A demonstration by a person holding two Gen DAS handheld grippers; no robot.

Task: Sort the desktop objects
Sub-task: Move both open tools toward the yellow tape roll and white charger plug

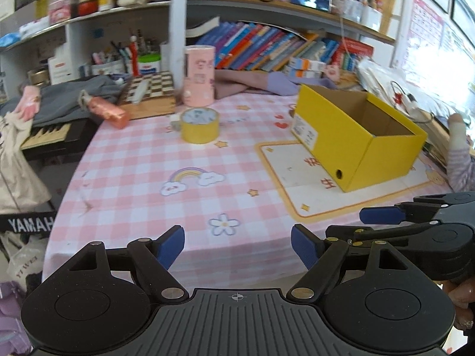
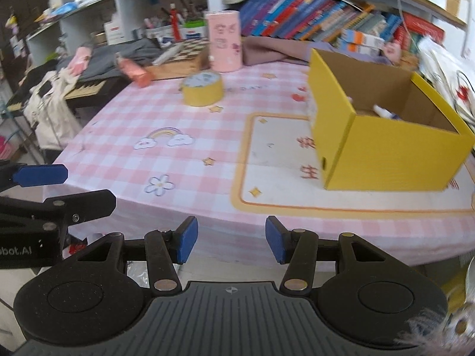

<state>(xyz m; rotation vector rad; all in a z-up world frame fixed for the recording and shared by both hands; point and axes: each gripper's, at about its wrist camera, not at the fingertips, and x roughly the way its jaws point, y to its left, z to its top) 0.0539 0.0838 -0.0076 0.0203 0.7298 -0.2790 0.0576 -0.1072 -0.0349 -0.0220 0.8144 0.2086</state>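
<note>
Hovering at the near edge of the bench (image 1: 124, 178), both grippers are empty w/ jaws spread. The left gripper (image 1: 237, 244) and right gripper (image 2: 231, 240) sit side by side. The tape roll (image 1: 200, 125) lies flat, hole up, well ahead of the left jaws & slightly left; from the right jaws it's ahead & further left. So the left looks nearer, prob. the one to reach. The yellow box (image 1: 353, 136), open-topped, stands ahead-right of both, nearer the right. A pink cylinder (image 1: 199, 75) stands upright just beyond the tape.
</note>
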